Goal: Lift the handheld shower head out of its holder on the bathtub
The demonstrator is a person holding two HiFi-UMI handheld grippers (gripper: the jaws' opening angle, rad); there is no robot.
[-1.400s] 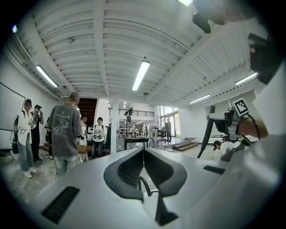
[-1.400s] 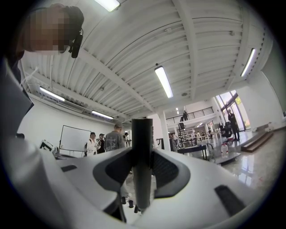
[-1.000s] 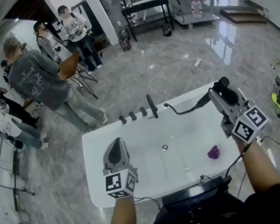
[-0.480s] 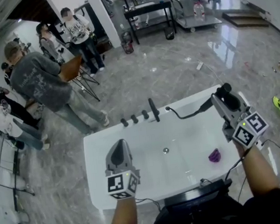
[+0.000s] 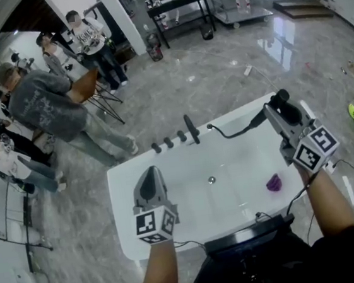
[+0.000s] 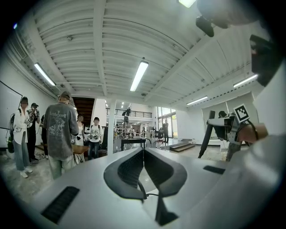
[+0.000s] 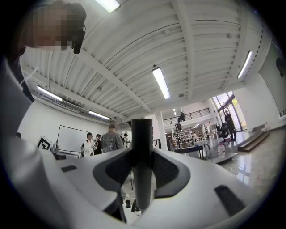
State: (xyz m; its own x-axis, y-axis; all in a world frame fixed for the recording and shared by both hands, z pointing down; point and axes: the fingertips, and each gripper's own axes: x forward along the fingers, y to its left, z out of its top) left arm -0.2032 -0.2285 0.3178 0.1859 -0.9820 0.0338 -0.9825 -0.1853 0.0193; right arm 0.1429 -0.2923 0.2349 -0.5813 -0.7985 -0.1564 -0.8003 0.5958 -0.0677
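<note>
My right gripper [image 5: 275, 115] is shut on the black handheld shower head [image 5: 280, 102] and holds it up over the far right corner of the white bathtub [image 5: 120, 176]. The black hose [image 5: 240, 135] sags from it back to the tub's far rim [image 5: 210, 126] beside the spout. In the right gripper view the dark handle [image 7: 142, 134] stands upright between the pads of that gripper [image 7: 142, 156]. My left gripper [image 5: 149, 171] hovers over the tub's near left part, shut on nothing. Its jaws [image 6: 143, 152] meet in the left gripper view.
Three black faucet knobs [image 5: 169, 142] and a spout [image 5: 191, 129] line the far rim. A drain [image 5: 211, 180] and a small purple object [image 5: 273, 184] lie in the tub. Several people [image 5: 52, 107] stand on the marble floor at the far left. A black table [image 5: 177, 7] stands behind.
The head view has shifted slightly. Both grippers keep their places, and the shower head stays gripped in the right one.
</note>
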